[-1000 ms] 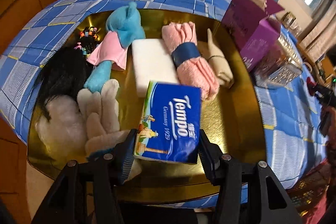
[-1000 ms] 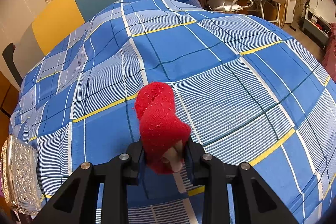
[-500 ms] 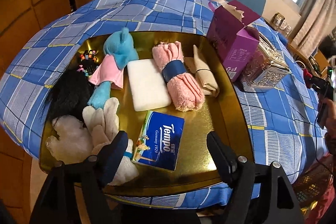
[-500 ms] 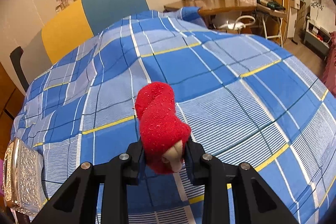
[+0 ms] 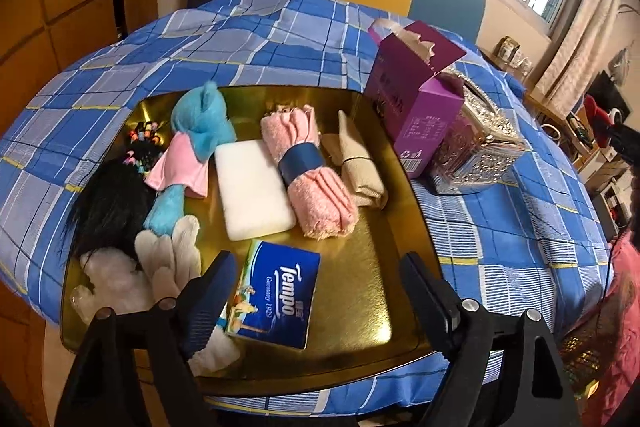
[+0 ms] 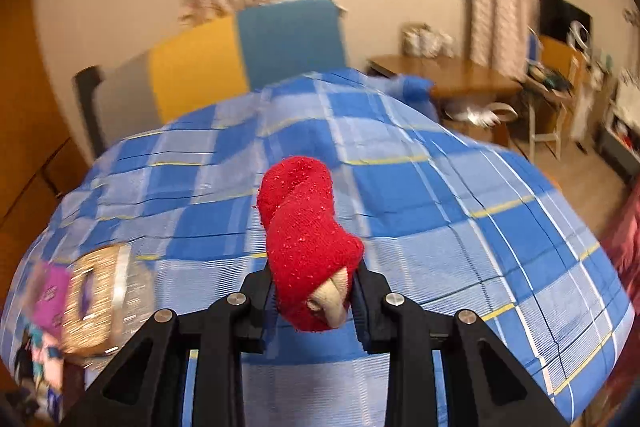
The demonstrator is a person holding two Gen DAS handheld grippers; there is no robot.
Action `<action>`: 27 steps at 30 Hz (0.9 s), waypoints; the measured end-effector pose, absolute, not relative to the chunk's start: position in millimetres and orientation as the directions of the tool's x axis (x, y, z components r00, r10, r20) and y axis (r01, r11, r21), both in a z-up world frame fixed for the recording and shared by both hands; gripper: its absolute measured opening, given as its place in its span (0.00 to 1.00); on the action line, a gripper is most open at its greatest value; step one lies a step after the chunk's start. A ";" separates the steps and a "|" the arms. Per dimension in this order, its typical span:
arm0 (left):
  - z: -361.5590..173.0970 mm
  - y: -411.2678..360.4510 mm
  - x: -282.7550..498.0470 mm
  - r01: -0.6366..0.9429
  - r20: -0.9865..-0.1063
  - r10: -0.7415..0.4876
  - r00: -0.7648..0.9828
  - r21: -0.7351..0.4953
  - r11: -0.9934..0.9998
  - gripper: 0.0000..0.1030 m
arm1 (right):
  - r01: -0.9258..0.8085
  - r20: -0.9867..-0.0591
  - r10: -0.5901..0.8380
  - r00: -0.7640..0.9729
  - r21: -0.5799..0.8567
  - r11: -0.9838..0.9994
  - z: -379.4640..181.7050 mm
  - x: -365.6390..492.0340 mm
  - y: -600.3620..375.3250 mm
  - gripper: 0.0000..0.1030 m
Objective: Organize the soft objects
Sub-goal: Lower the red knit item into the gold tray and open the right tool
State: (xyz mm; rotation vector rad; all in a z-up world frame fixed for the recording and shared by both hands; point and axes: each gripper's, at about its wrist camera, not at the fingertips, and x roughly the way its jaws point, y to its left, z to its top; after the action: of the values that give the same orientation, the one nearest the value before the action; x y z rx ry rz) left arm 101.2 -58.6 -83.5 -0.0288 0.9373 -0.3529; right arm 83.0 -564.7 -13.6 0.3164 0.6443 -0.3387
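Presently, the left gripper [image 5: 316, 291] hangs over the near edge of the gold tray [image 5: 372, 291], its fingers [image 5: 210, 291] opening, wide apart and pressing on nothing. The blue Tempo tissue pack [image 5: 276, 299] lies flat on the tray in the gap between them, close to the left finger, not held.

Tray contents, left to right as seen from the left wrist: black hair piece [image 5: 108, 207], white gloves [image 5: 168, 259], blue plush toy [image 5: 200, 131] with a pink cloth [image 5: 180, 167], white sponge block [image 5: 252, 195], pink rolled towel [image 5: 312, 179] with a dark blue band, beige folded cloth [image 5: 360, 163]. Just right of the tray on the blue checked tablecloth [image 5: 500, 235] stand a purple box [image 5: 416, 107] and, touching it, a silver embossed tissue box [image 5: 476, 147].

The right gripper [image 6: 316, 291] has its fingers closed on a red rolled sock [image 6: 308, 231], which sticks up and forward from between them; a beige bit shows at its near end. It is held clear above the tablecloth, well right of the tray. The right wrist view is motion-blurred.
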 end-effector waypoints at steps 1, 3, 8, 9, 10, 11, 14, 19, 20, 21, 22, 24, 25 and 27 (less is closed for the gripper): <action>-82.8 -58.1 101.1 0.285 -0.782 -0.308 0.542 -0.174 0.943 0.85 | 0.376 -0.622 -0.194 0.758 0.175 0.910 -6.8 80.6 -549.9 0.29; -80.7 -55.9 100.5 0.280 -0.774 -0.300 0.557 -0.165 0.946 0.87 | 0.329 -0.614 -0.162 0.773 0.168 0.929 4.0 76.5 -519.8 0.29; -73.7 -47.0 99.7 0.257 -0.756 -0.280 0.591 -0.153 0.954 0.92 | 0.199 -0.605 -0.039 0.795 0.199 0.960 13.9 68.1 -444.6 0.29; -70.9 -43.6 99.0 0.250 -0.750 -0.276 0.601 -0.152 0.956 0.93 | 0.176 -0.607 -0.014 0.795 0.209 0.962 13.5 66.7 -432.7 0.29; -69.6 -40.6 98.6 0.246 -0.744 -0.276 0.608 -0.154 0.957 0.95 | 0.152 -0.613 0.018 0.790 0.224 0.963 12.2 65.2 -418.9 0.29; -66.6 -36.7 97.1 0.241 -0.734 -0.275 0.621 -0.155 0.958 0.97 | 0.119 -0.620 0.060 0.782 0.244 0.963 10.2 64.2 -402.5 0.29; -58.6 -26.9 92.5 0.227 -0.711 -0.262 0.652 -0.147 0.963 0.99 | 0.031 -0.637 0.155 0.755 0.271 0.962 0.7 59.4 -354.1 0.29; -52.0 -15.8 84.2 0.185 -0.696 -0.205 0.688 -0.105 0.977 1.00 | -0.063 -0.685 0.267 0.678 0.307 0.950 -26.1 56.5 -287.5 0.29; -51.7 -14.2 83.3 0.177 -0.698 -0.194 0.690 -0.097 0.979 1.00 | -0.081 -0.694 0.293 0.658 0.322 0.943 -34.1 56.2 -272.7 0.29; -51.4 -13.2 81.9 0.170 -0.698 -0.185 0.692 -0.091 0.981 1.00 | -0.092 -0.699 0.309 0.644 0.330 0.939 -40.0 55.8 -262.6 0.29; -51.6 -12.2 80.3 0.160 -0.699 -0.169 0.694 -0.080 0.984 1.00 | -0.100 -0.711 0.320 0.626 0.334 0.937 -48.8 57.1 -248.1 0.29; -52.3 -10.2 77.6 0.148 -0.701 -0.149 0.697 -0.063 0.987 1.00 | -0.102 -0.727 0.334 0.600 0.345 0.933 -59.9 58.5 -231.3 0.29; -52.7 -9.0 76.2 0.144 -0.701 -0.143 0.699 -0.058 0.988 1.00 | -0.099 -0.733 0.346 0.585 0.358 0.928 -66.4 59.4 -222.4 0.29; -53.9 -6.4 73.3 0.136 -0.701 -0.133 0.701 -0.051 0.989 1.00 | -0.097 -0.743 0.353 0.569 0.365 0.926 -76.7 61.4 -206.0 0.29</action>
State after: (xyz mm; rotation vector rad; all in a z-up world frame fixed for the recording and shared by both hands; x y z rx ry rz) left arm 73.3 -6.4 -53.9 0.0048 0.7796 -0.1500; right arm 61.4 -206.0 -76.7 0.2995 0.9312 0.2685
